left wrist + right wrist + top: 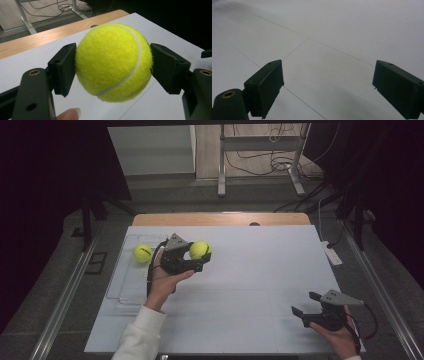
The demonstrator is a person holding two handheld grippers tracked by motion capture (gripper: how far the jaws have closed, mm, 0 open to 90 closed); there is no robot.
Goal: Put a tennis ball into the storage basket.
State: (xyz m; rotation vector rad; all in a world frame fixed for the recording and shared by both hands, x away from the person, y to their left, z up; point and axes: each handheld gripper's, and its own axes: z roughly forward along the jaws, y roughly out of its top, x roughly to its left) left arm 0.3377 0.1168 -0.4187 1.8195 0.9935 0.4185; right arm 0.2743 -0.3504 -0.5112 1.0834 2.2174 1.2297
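Left gripper [200, 262]: held above the table's left half, just right of the tray, with its jaws clamped on a tennis ball [200, 250].
Held ball: in the left gripper view the tennis ball [113, 62] sat squarely between the two black pads, one pressed to each side, its white seam curving down the right face; it was lifted clear of the white table [160, 105].
Second ball [143, 253]: lay inside the clear tray [120, 287], near its far end, just beside the left gripper but apart from it.
Tray: its outline was faint in the high view, so its exact edges were hard to tell.
Right gripper [305, 306]: near the table's front right corner, jaws spread wide and gripping nothing.
Right gripper view: both pads [265, 85] stood well apart over bare white surface.
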